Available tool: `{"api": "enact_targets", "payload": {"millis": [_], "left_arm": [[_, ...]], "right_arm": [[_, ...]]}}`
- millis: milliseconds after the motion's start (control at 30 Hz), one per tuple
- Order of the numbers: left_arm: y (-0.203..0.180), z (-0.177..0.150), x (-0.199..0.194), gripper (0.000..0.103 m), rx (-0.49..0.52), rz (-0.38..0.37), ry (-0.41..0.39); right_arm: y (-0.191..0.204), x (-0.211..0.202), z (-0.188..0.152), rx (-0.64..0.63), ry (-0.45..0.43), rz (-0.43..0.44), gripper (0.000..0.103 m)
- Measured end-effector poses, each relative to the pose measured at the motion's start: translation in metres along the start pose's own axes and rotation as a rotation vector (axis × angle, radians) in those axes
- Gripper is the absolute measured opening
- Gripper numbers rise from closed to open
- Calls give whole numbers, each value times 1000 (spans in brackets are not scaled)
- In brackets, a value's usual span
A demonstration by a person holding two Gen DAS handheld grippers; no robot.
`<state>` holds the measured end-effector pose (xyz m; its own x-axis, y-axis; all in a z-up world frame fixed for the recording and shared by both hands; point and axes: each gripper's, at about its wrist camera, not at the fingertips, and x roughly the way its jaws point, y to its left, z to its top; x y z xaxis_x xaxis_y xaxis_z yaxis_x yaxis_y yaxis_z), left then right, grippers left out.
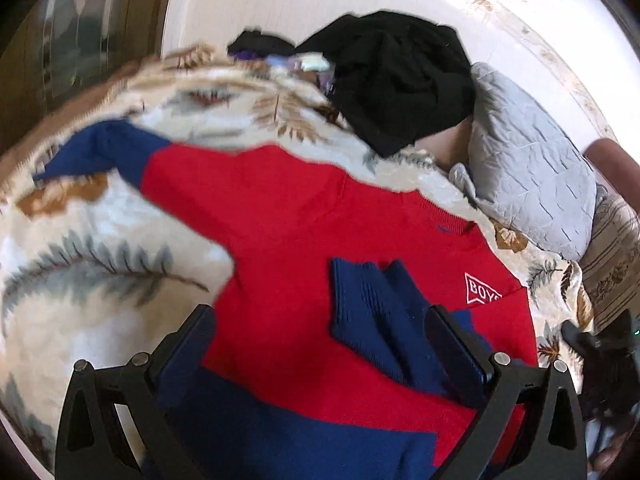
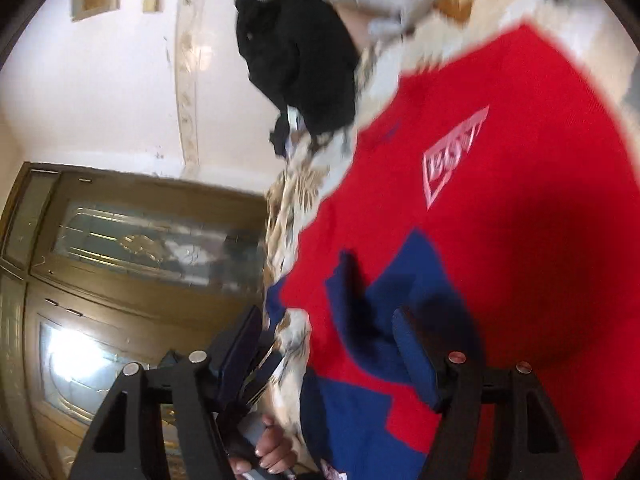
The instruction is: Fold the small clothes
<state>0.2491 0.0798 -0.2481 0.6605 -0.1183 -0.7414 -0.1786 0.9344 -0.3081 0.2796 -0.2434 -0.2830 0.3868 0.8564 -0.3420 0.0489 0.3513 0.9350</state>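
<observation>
While the red sweater (image 1: 304,216) lies flat on the leaf-print blanket (image 1: 100,248) of the bed, your left hand-held gripper (image 1: 320,344) hangs over its lower half with jaws spread wide, gripping nothing; one blue sleeve (image 1: 380,320) is folded across the chest between the fingers. Your right hand-held gripper (image 2: 328,340) is released too, straddling the sweater's edge, its fingers apart over the blue cuff (image 2: 360,300)
</observation>
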Motion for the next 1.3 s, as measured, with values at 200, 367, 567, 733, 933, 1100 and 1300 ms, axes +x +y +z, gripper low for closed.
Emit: {"api": "enact_targets", "payload": {"millis": [200,367,567,733,933,1100,1300], "left_arm": [[29,5,-10,103,-35,123,-61],[61,14,-25,103,-72,253,-133],[87,17,-29,103,-89,292,-123],[100,21,-36,103,-146,278,-123],[114,22,-48,103,-182,282,-140],[133,22,-52,103,-238,300,-142],[152,22,-55,103,-287,336,-140]], "right_arm": [[4,32,10,-35,46,-26,73],[17,71,11,-163,135,-142,75],[30,114,0,-319,176,-237,69],[57,117,-12,-396,202,-316,8],[97,33,0,-350,-120,-163,8],[127,-9,-15,-409,-402,-118,11],[127,86,-50,-493,-166,-318,93]]}}
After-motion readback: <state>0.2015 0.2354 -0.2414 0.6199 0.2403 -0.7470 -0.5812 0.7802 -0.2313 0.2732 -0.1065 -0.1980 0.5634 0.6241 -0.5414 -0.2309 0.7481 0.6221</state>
